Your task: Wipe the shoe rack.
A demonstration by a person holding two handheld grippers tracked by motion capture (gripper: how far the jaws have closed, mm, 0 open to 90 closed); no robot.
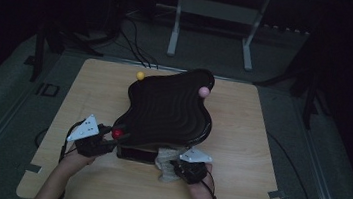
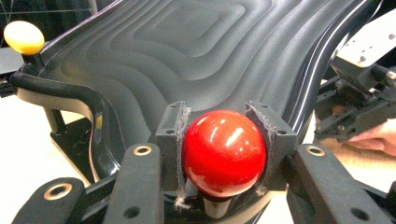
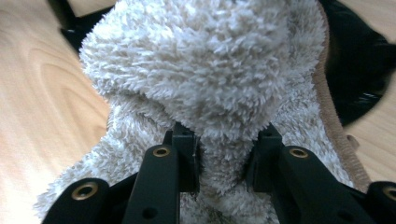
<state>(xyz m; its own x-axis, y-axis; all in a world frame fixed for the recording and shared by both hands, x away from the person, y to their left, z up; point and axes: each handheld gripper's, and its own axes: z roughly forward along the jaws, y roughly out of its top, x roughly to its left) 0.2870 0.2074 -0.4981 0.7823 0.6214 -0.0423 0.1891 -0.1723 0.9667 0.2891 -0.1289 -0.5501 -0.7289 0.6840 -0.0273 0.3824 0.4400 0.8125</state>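
1. Dim room; wooden table (image 1: pixel 240 137) bears a black wavy tray (image 1: pixel 170 111).
2. Left gripper (image 2: pixel 223 156) pinches the red ball knob (image 2: pixel 224 151) at the tray's near corner.
3. Right gripper (image 3: pixel 224 161) pinches a fluffy beige cloth (image 3: pixel 210 70) beside the tray.

Dim room, grey floor (image 1: pixel 10 85), white-legged bench (image 1: pixel 214 13) behind wooden table (image 1: pixel 257 164).

Two black hand-held grippers, the left gripper (image 1: pixel 110 137) and the right gripper (image 1: pixel 177 166), each topped by a grey three-cornered plate and trailing a black cable, show brass-ringed screw holes along black jaws, on bare forearms beside the wavy black tray (image 1: pixel 173 109).
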